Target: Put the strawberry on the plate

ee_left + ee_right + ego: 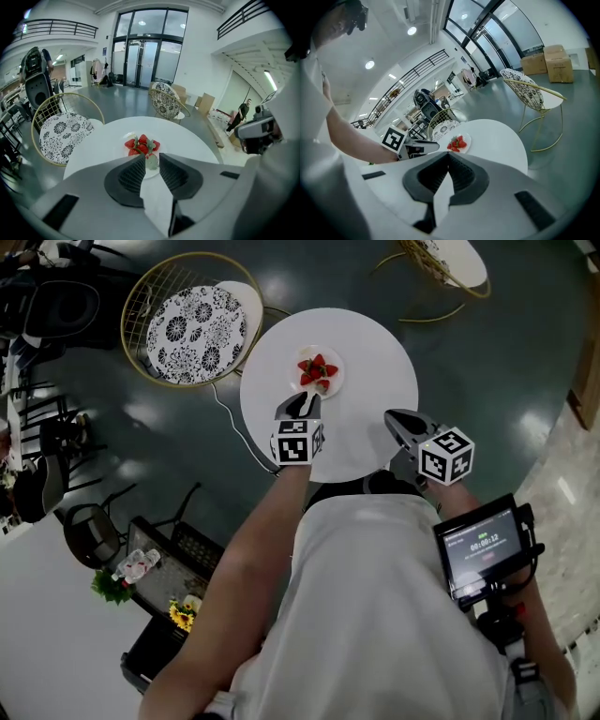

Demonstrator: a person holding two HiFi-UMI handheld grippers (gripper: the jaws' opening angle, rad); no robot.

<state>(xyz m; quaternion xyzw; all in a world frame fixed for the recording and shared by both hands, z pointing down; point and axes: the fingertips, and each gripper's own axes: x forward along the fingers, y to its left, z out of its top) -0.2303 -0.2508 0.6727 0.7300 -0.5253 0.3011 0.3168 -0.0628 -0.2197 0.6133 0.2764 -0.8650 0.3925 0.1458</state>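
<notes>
Several red strawberries (317,368) lie heaped on a small white plate (337,381) on the round white table (375,352). My left gripper (307,397) hovers at the plate's near edge, open, its pads touching nothing. In the left gripper view the strawberries (142,144) sit just beyond the left gripper (151,158), one pale-ended berry showing through the gap. My right gripper (392,416) is over the table's near right edge, shut and empty. In the right gripper view its tips (449,154) meet, with the plate (468,138) farther off.
A gold wire chair with a patterned cushion (192,320) stands left of the table, a second one (450,263) beyond it at the upper right. A cable (230,423) runs across the floor. A small screen device (483,545) hangs by my right arm.
</notes>
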